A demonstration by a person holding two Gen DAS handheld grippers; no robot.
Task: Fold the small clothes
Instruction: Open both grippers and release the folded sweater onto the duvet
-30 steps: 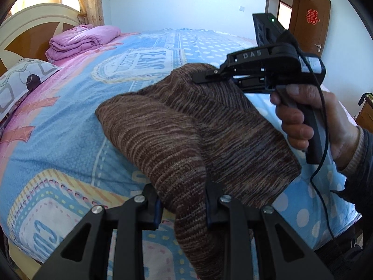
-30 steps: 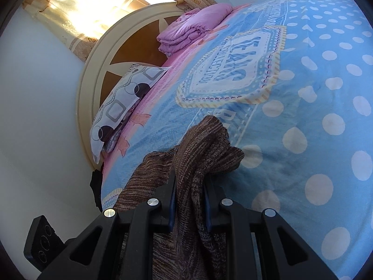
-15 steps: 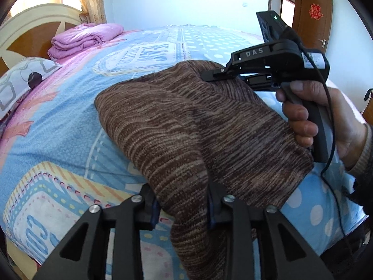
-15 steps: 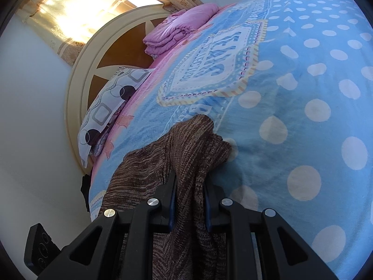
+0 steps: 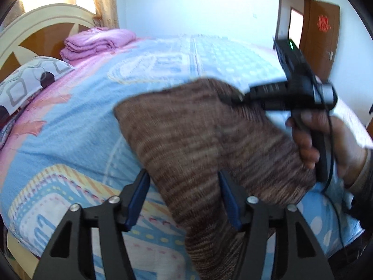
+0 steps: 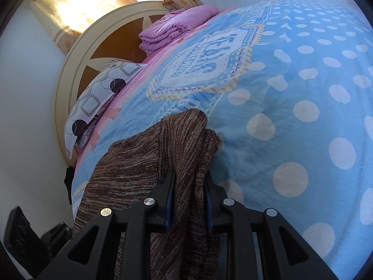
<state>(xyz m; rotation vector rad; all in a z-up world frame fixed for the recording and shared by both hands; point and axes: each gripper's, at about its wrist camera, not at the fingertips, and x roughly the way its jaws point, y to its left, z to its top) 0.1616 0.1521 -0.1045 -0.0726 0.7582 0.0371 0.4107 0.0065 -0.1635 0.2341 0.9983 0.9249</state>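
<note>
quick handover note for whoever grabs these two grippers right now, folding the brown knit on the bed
Left gripper: jaws opening, brown knit garment lies between them, pads no longer pinching it.
Right gripper: jaws starting to open, a bunched fold of the knit runs between the pads and touches them.
Knit lies spread on the blue bedspread near its edge, one end hanging off.
Done: a fold laid down.
Left: let go, check the shape, fold again if needed.

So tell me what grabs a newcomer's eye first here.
The brown knit garment, spread on the near part of the blue spotted bedspread. Both grippers are on it: the left gripper is opening with the cloth between its pads, and the right gripper is opening at the far corner. Folded pink bedding lies by the headboard.
</note>
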